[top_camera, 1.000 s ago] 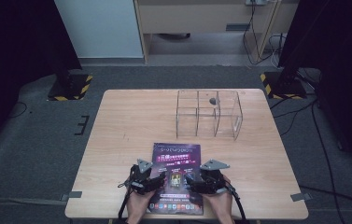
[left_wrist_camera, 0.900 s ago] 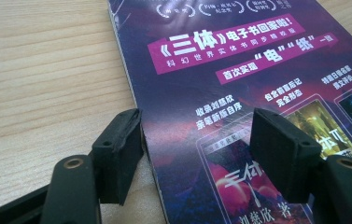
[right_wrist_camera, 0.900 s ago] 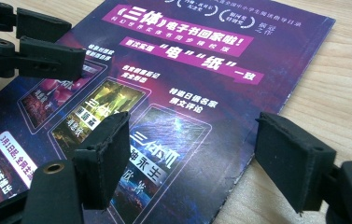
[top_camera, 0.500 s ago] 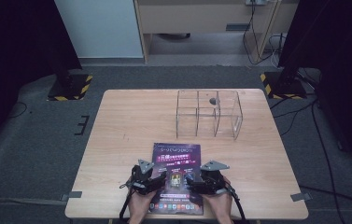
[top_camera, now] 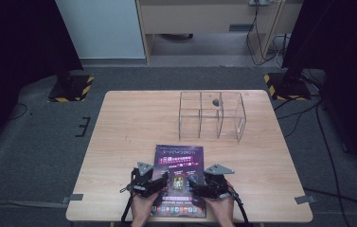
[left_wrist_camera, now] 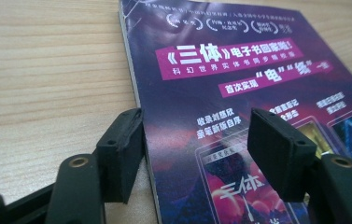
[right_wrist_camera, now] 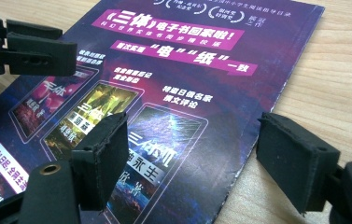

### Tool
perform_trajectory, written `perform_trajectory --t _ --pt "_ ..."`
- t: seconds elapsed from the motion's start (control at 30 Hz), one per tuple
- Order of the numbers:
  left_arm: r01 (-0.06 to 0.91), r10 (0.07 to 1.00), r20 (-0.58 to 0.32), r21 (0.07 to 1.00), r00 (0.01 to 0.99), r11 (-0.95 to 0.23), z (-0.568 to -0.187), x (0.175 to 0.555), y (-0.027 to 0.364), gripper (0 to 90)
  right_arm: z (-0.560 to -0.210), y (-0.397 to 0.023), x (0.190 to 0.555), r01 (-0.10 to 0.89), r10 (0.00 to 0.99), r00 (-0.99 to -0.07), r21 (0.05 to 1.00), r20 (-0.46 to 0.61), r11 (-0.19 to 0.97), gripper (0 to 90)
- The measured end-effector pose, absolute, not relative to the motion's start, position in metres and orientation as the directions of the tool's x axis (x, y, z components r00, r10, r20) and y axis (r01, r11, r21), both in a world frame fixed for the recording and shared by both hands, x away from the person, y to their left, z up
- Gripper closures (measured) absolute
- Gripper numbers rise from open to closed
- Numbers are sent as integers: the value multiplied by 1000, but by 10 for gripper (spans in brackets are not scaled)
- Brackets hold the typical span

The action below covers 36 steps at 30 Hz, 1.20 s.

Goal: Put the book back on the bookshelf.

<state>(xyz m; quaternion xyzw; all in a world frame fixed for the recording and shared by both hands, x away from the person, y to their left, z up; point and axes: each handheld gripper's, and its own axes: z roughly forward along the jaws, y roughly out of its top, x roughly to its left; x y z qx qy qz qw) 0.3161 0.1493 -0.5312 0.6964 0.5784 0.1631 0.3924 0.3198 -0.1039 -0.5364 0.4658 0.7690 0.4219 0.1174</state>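
A purple magazine with Chinese print lies flat on the wooden table near its front edge. My left gripper rests low over the magazine's left edge, open, one jaw over bare wood and the other over the cover. My right gripper is open too, straddling the magazine's right edge. In the right gripper view the left gripper's black fingers show at the upper left, over the magazine. Neither gripper holds anything.
A clear acrylic box with three compartments stands at the back right of the table, a small dark object at its back wall. Bare wood lies between it and the magazine. Dark carpet, cables and stand bases surround the table.
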Motion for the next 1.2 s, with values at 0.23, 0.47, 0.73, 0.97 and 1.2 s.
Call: perform_trajectory --t 0.23,0.47,0.73,0.97,1.2 --pt "672 899 -349 736 264 88 -529 313 158 370 -538 -109 321 634 809 -518 759 276 147 254" --pt "641 832 -421 760 363 105 -516 306 163 382 -538 -110 322 635 807 -520 759 280 145 253" --pt "673 836 -380 740 395 19 -518 312 159 344 -538 -111 322 638 805 -519 758 289 139 253" --pt "670 796 -417 742 438 21 -518 315 160 344 -538 -111 322 633 804 -524 760 281 147 253" --pt "664 843 -322 746 431 -55 -516 316 157 504 -538 -110 322 633 805 -524 760 279 149 252"
